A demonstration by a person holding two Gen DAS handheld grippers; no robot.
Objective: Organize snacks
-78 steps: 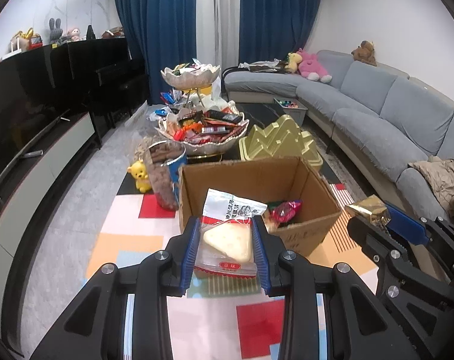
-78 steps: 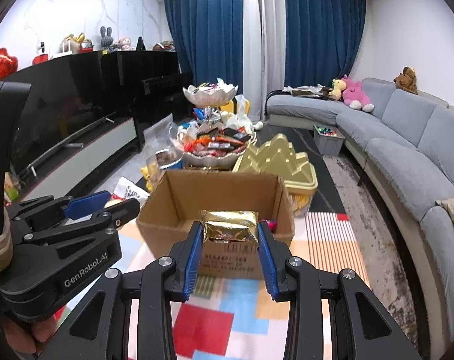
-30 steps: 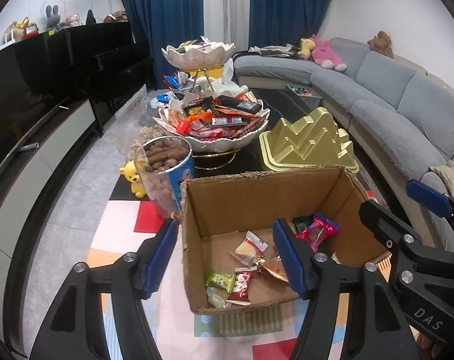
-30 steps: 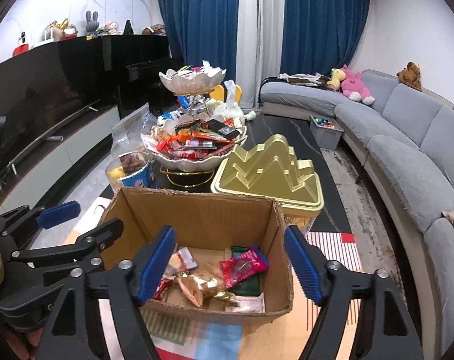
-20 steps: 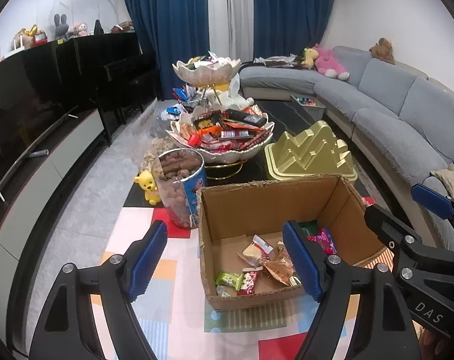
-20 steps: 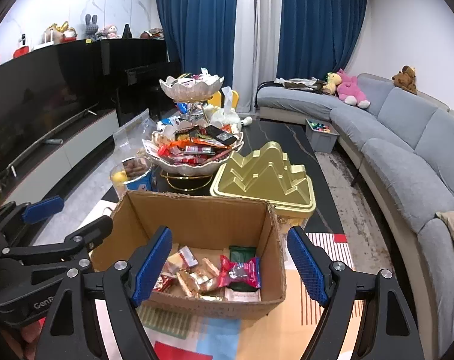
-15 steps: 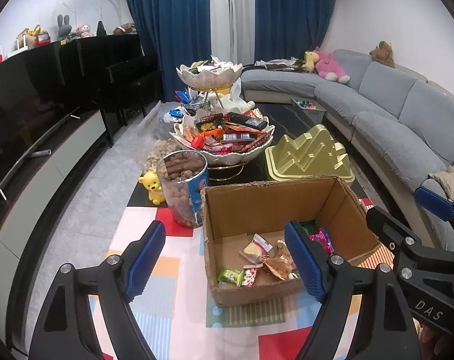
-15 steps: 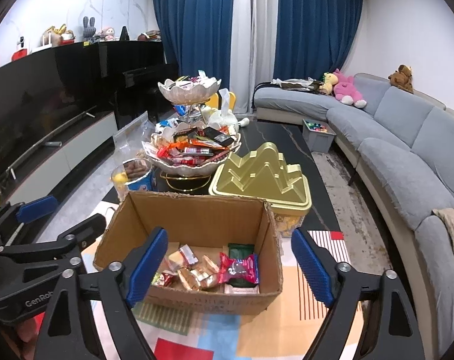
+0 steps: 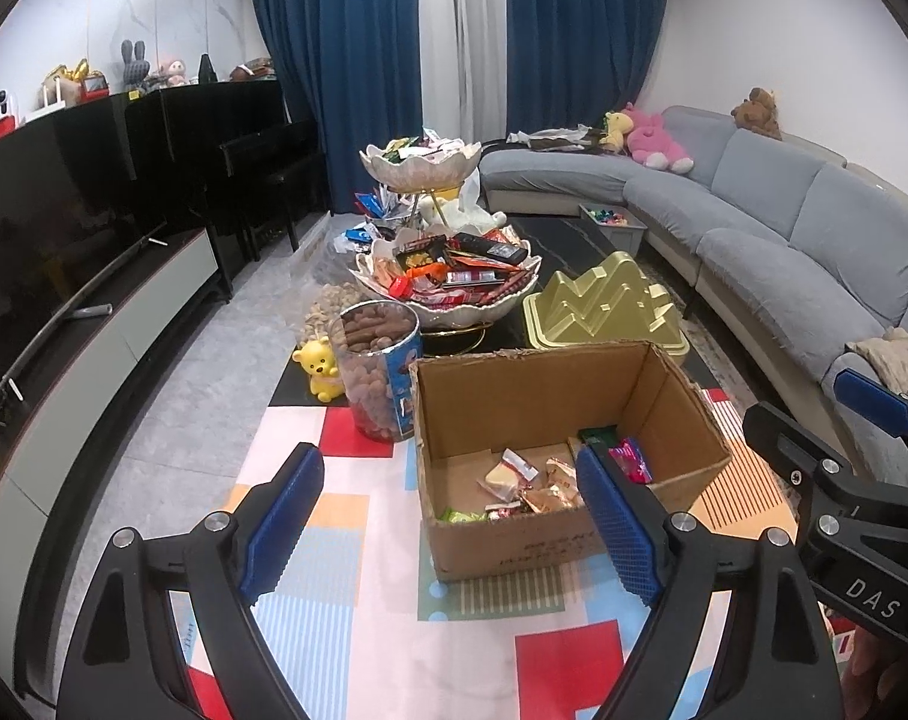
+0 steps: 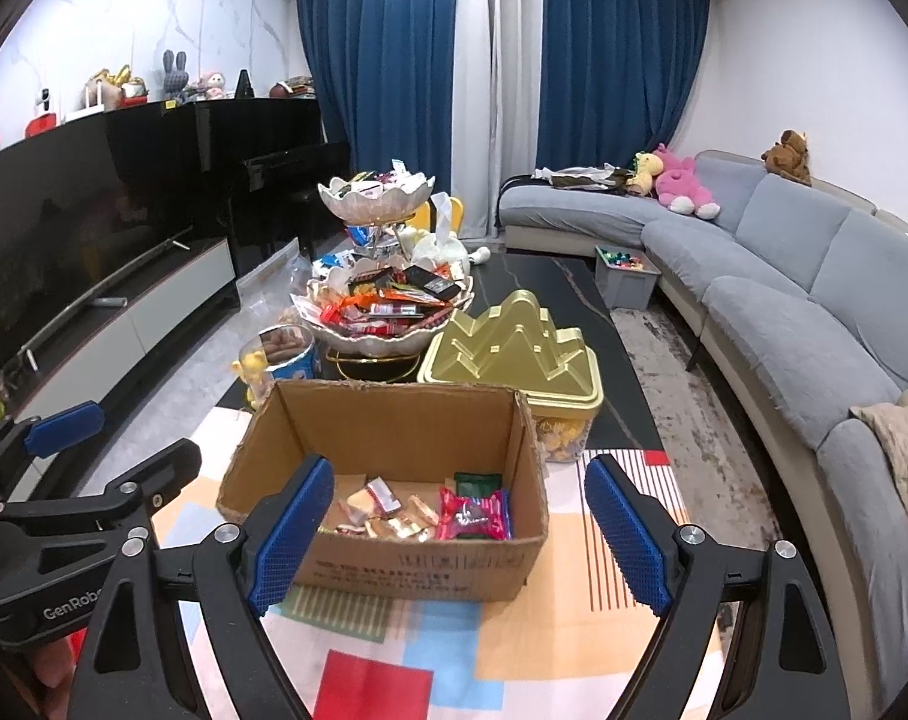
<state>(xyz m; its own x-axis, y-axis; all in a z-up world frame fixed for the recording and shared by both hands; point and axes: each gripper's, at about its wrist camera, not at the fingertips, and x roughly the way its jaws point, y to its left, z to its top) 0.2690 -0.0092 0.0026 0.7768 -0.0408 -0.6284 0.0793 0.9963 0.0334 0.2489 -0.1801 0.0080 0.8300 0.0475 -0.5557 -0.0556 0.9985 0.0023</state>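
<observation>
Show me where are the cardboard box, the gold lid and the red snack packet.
box (image 10: 421,567), right wrist view, front wall.
gold lid (image 10: 514,345), right wrist view, ridged top.
red packet (image 10: 475,515), right wrist view, wrapper middle.

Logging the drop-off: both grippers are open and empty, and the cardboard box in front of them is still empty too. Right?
Not quite. The cardboard box is not empty: several wrapped snacks lie on its floor, including a red packet, as the right wrist view shows. The left gripper and right gripper are indeed open and empty.

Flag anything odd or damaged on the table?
The box has ragged, torn top edges and no flaps. Snacks lie loose inside it, none spilled outside. Both grippers, left and right, are open and empty.
</observation>
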